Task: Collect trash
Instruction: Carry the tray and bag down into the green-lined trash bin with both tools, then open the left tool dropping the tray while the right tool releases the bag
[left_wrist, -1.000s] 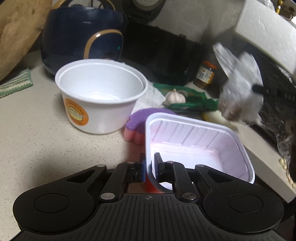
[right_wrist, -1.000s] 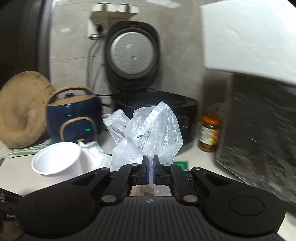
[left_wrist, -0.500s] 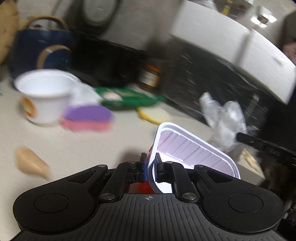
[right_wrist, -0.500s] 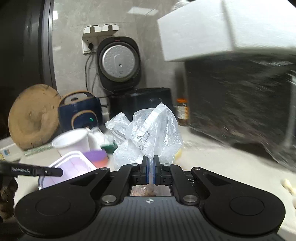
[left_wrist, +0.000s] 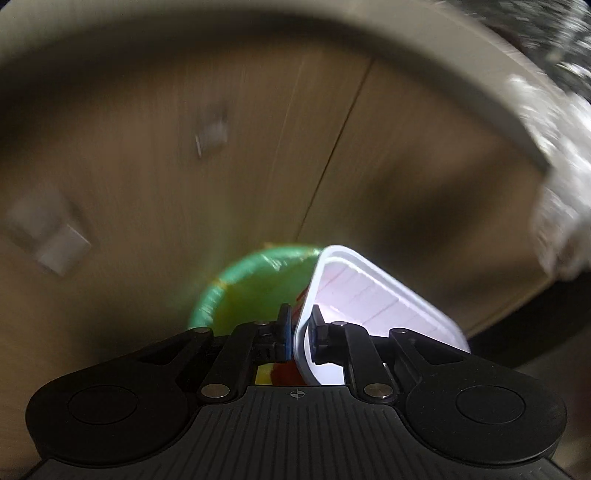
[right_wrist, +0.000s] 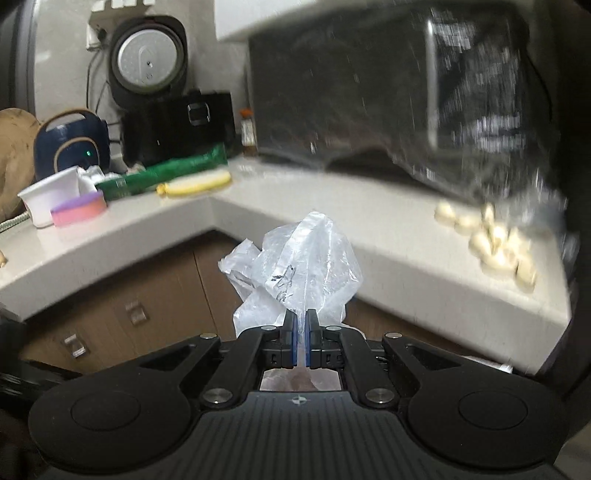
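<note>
Both clenched: left hand-held gripper (left_wrist: 300, 332) pinches the tray (left_wrist: 373, 299) rim, tray extending forward-right; right hand-held gripper (right_wrist: 301, 339) grips the bag (right_wrist: 295, 273).

Tabletop (right_wrist: 280, 210): pale L-shaped slab above brown cabinet fronts.
Left run: white tub (right_wrist: 50, 195), purple-and-pink round item (right_wrist: 79, 211) just beside it, green packet (right_wrist: 166, 175), yellow item (right_wrist: 195, 182), navy cooker (right_wrist: 68, 144), black appliance (right_wrist: 177, 125), small jar (right_wrist: 248, 131) at back. Right run: large dark box (right_wrist: 388, 92); cluster of pale cloves (right_wrist: 495, 243) near the edge.
</note>
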